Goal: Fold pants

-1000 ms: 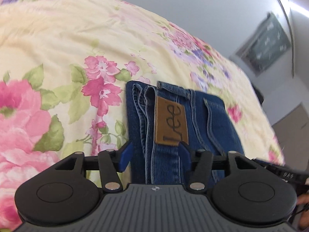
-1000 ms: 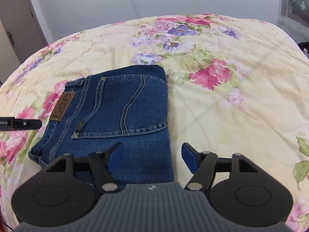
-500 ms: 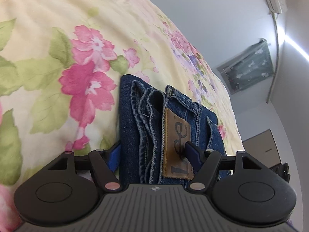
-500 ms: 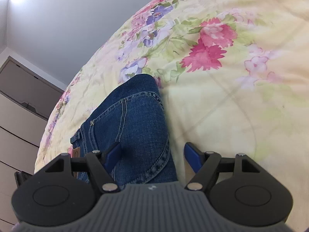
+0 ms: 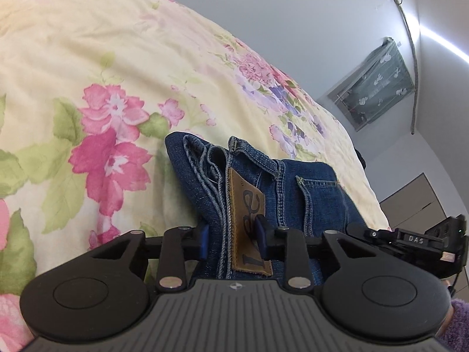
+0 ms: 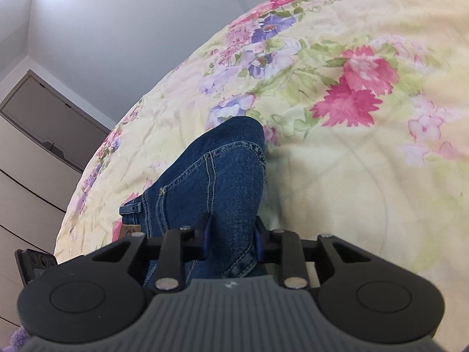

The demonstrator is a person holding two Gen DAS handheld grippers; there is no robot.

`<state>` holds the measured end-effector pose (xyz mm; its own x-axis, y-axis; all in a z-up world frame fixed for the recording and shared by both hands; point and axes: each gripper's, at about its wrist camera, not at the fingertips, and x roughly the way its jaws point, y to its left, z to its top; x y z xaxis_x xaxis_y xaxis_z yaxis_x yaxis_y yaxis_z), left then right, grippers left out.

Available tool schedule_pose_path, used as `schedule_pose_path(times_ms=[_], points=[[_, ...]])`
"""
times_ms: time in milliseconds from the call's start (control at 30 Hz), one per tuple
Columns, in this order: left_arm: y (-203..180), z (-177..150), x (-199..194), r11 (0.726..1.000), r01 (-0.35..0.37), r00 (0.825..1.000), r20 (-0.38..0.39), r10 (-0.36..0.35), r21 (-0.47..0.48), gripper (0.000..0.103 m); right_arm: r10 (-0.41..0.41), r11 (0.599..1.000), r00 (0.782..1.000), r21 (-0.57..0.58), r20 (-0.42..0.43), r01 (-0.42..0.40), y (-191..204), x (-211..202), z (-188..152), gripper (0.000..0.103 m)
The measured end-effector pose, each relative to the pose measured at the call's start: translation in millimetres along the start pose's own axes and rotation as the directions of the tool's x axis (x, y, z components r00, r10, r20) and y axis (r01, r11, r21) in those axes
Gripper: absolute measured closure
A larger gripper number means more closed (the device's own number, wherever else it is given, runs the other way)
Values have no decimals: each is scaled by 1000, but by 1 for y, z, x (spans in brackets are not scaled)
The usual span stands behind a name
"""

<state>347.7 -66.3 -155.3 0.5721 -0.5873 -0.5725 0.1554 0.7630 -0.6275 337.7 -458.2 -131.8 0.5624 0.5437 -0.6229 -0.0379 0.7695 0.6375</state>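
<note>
Folded pants [image 5: 296, 187] on the floral bed [image 5: 88, 67]. Left claw [image 5: 233, 239], just closing, clamps the waistband layers at the leather patch [image 5: 249, 214]; right claw [image 6: 233, 236], likewise, clamps the opposite edge, presumably for lifting both ends together.

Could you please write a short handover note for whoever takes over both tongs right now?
Left tongs: jaws have just closed onto the jeans at the waistband end, across the leather patch.
Right tongs: just closed on the opposite end of the stack.
Jeans lie on the floral bedspread, already folded into a compact stack.
Left: probably lift both ends together for a last fold or a move.
</note>
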Motion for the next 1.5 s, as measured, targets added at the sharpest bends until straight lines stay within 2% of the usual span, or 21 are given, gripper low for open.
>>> schedule_pose_path(times_ms=[167, 333, 600, 833, 1133, 1400, 1500], points=[[-15, 9, -28, 998, -21, 1000, 11, 20, 55, 71, -22, 998, 1000, -64, 5, 22, 39, -22, 4, 84], [-14, 23, -77, 993, -66, 998, 29, 63, 96, 71, 2, 993, 1000, -115, -19, -4, 82, -31, -6, 84], [7, 33, -160, 974, -178, 984, 57, 172, 137, 71, 91, 988, 993, -122, -78, -100, 147, -4, -41, 84], [36, 40, -206, 960, -246, 968, 74, 238, 131, 71, 146, 977, 981, -140, -129, -164, 199, 25, -68, 84], [87, 53, -222, 949, -292, 956, 51, 288, 120, 71, 172, 975, 967, -109, -188, -195, 229, 84, -88, 85], [136, 63, -206, 948, -301, 953, 8, 301, 101, 70, 170, 978, 960, -78, -224, -192, 235, 137, -93, 85], [156, 60, -192, 950, -304, 952, -7, 305, 78, 69, 144, 982, 961, -87, -236, -168, 231, 158, -96, 85]])
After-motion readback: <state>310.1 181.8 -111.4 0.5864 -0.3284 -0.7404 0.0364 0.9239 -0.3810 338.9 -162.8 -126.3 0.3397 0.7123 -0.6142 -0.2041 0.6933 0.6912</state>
